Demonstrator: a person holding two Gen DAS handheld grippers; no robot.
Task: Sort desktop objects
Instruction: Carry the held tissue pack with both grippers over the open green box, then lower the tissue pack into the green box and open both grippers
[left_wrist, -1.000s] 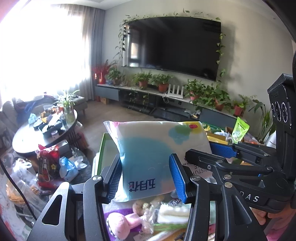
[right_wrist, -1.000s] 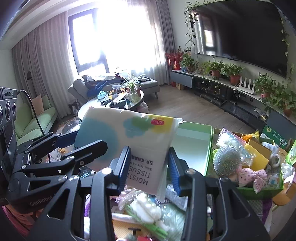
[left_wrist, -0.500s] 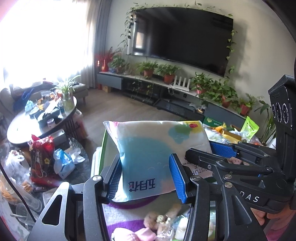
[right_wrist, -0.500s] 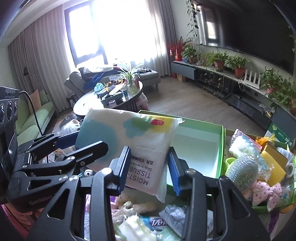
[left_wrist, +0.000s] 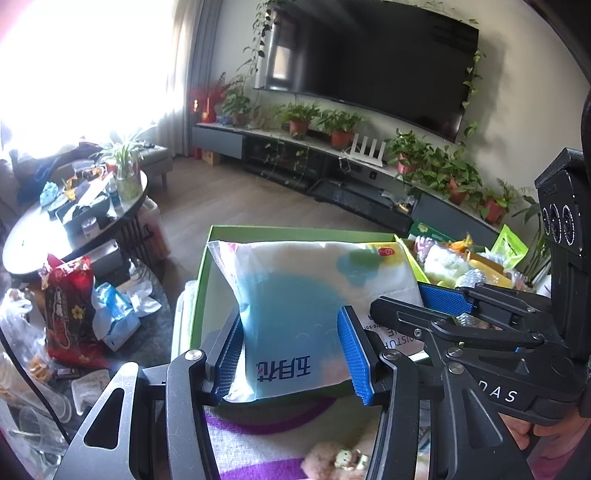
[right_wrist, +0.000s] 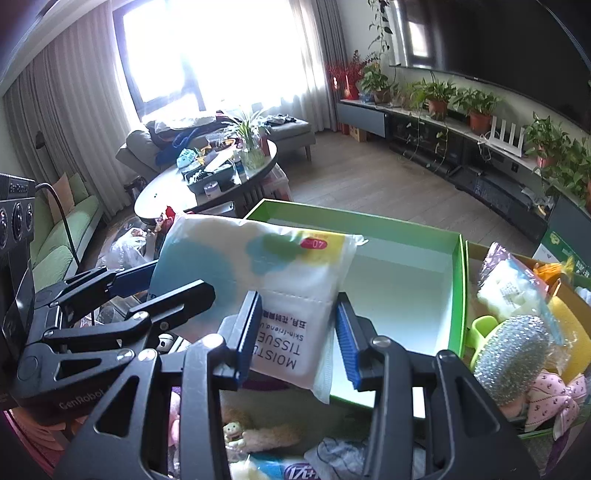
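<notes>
Both claws grip one tissue pack (left_wrist: 295, 295), held in the air above the near edge of an open green box (right_wrist: 458, 295). The left claw (left_wrist: 291, 354) clamps the pack's blue-printed end; the right claw (right_wrist: 299, 343) clamps the end lettered "MOISTURE TISSUE". Just right of the green box sits a second box (right_wrist: 569, 291) crowded with a steel scourer (right_wrist: 513, 358) and packets.

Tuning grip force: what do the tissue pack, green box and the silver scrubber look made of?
Tissue pack: soft plastic film, slightly glossy, with crimped seam edges. Green box: likely cardboard, thin flat walls, matte. Silver scrubber: looks like coiled metal wire, with a glinting mesh texture.
</notes>
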